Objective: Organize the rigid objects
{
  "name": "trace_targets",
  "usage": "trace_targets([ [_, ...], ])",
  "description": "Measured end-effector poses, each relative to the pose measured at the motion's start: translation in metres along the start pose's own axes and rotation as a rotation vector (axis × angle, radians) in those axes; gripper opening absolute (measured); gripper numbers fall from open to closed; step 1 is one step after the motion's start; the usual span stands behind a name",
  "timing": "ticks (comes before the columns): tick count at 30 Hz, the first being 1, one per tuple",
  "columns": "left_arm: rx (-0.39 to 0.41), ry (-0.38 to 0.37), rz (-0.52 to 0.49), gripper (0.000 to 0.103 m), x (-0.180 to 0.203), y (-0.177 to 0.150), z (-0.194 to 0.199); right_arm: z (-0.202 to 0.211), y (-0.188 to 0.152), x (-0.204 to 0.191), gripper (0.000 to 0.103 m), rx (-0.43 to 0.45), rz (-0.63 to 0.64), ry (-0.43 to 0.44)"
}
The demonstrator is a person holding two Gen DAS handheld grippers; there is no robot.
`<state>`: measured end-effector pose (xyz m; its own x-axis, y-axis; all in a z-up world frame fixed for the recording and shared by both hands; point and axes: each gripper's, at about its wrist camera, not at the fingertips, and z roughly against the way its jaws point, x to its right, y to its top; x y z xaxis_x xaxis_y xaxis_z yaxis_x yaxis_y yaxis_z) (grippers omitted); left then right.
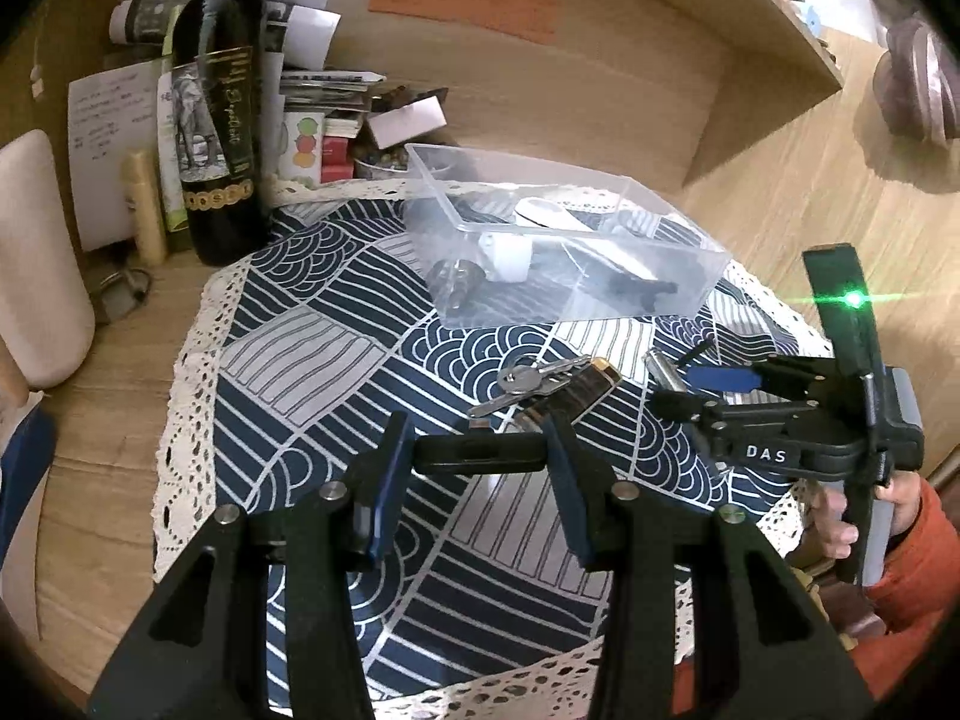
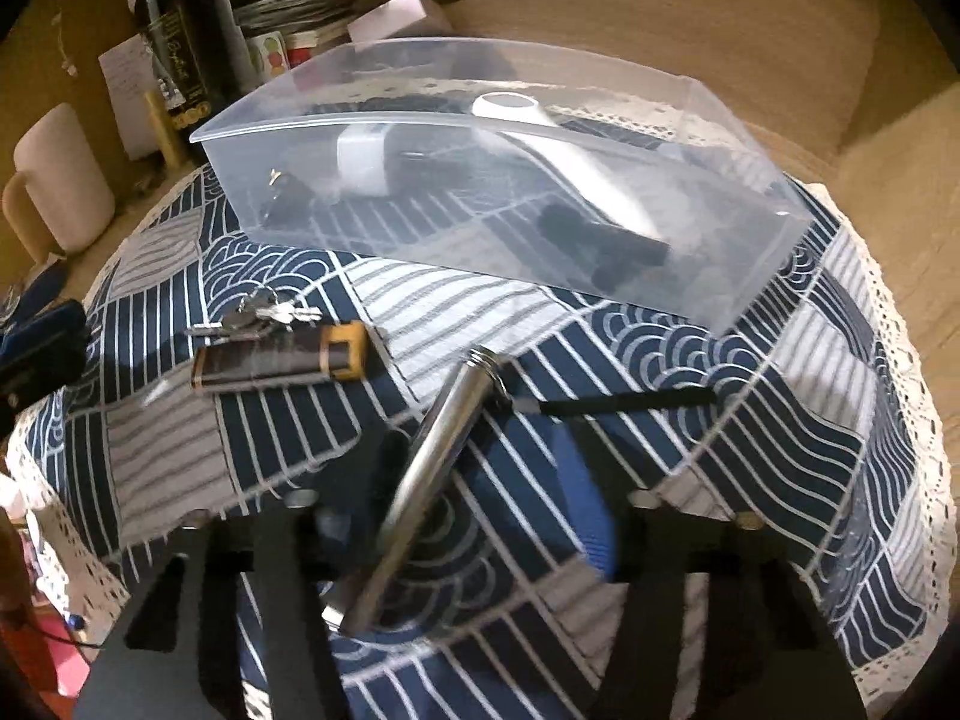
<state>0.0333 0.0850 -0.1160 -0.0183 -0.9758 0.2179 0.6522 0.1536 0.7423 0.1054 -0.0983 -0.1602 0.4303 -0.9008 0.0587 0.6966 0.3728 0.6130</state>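
Right tool (image 2: pixel 474 480) blurred; steel tube (image 2: pixel 429 468) clamped.

Wooden desk (image 1: pixel 780 192) is carrying a patterned blue cloth (image 1: pixel 336 324); wine bottle (image 1: pixel 219 114), papers (image 1: pixel 105 144), cream mug (image 2: pixel 57 180) are standing along the back panel (image 1: pixel 540 84).

Clear glossy plastic bin (image 1: pixel 600 276); polished metal tube (image 2: pixel 432 474) — shiny, smooth; metal keys (image 1: pixel 534 378); woven cloth mat (image 1: pixel 336 360) with lace edge; matt wood-grain worktop (image 1: pixel 108 438); dark glossy glass bottle (image 1: pixel 219 114) — paper label.
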Motion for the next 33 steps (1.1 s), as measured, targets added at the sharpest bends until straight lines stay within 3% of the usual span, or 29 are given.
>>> trace_targets([
  [2,0.0,0.0,-0.005,0.044,0.003,0.002,-0.002,0.005,-0.004,0.004,0.015,0.006,0.003,-0.007],
  [3,0.004,0.003,-0.008,0.044,0.005,0.004,-0.002,0.008,-0.006,0.006,0.014,0.015,0.006,-0.015],
  [11,0.057,0.031,-0.038,0.044,0.02,0.032,0.004,0.044,0.008,0.025,0.014,0.143,-0.004,-0.006],
  [18,0.116,0.04,-0.046,0.044,0.035,0.067,0.001,0.081,0.043,0.041,0.014,0.316,-0.003,-0.006],
  [25,0.142,0.06,-0.065,0.044,0.052,0.103,-0.012,0.099,0.083,0.052,0.014,0.432,0.017,-0.013],
  [29,0.145,0.062,-0.067,0.044,0.057,0.121,-0.022,0.099,0.103,0.056,0.014,0.473,0.036,-0.018],
  [33,0.126,0.056,-0.069,0.044,0.058,0.13,-0.038,0.085,0.117,0.059,0.014,0.458,0.061,-0.014],
])
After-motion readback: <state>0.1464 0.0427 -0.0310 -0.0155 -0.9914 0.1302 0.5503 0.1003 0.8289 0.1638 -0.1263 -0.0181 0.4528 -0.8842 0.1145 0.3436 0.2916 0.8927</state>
